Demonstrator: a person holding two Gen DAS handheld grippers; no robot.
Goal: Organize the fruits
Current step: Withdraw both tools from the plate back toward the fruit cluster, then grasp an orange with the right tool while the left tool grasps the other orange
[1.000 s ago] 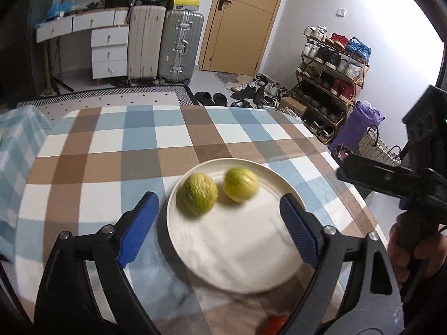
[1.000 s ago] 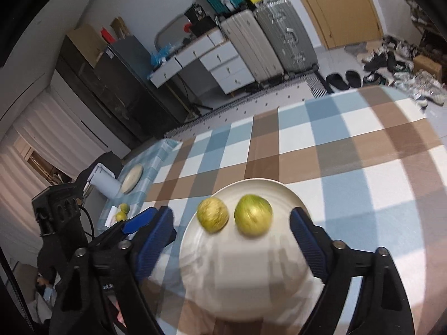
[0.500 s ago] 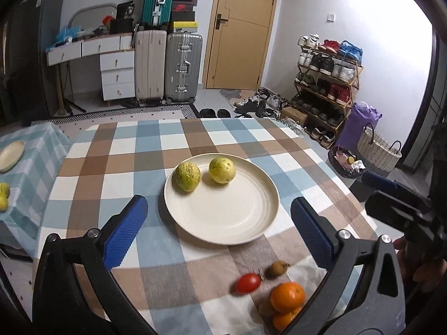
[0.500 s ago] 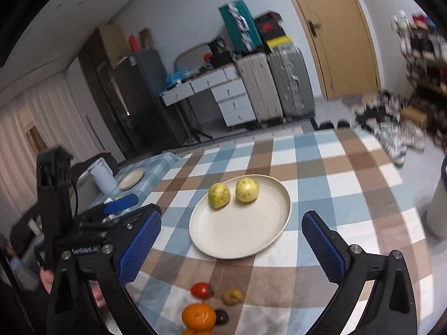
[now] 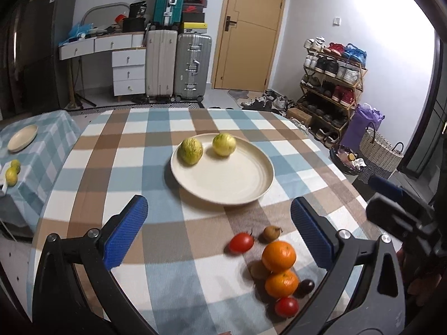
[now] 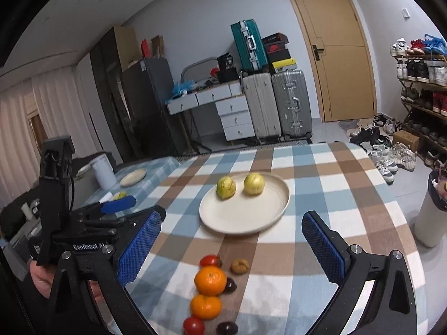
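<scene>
Both grippers, left gripper (image 5: pixel 219 233) and right gripper (image 6: pixel 232 244), have drawn back from the plate (image 5: pixel 240 192) and stand released, empty; two yellow-green fruits (image 5: pixel 190 151) lie on it; the oranges (image 5: pixel 278 256) and tomatoes (image 5: pixel 242 242) wait nearer on the table.

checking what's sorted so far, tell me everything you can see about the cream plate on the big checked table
The plate is round, cream and shallow with a low raised rim, matte like ceramic or melamine. It sits flat near the middle of the checked tablecloth. Two yellow-green fruits rest side by side at its far edge; the rest is bare. Neither gripper touches it, and the loose fruit pile lies apart, nearer the cameras.
</scene>
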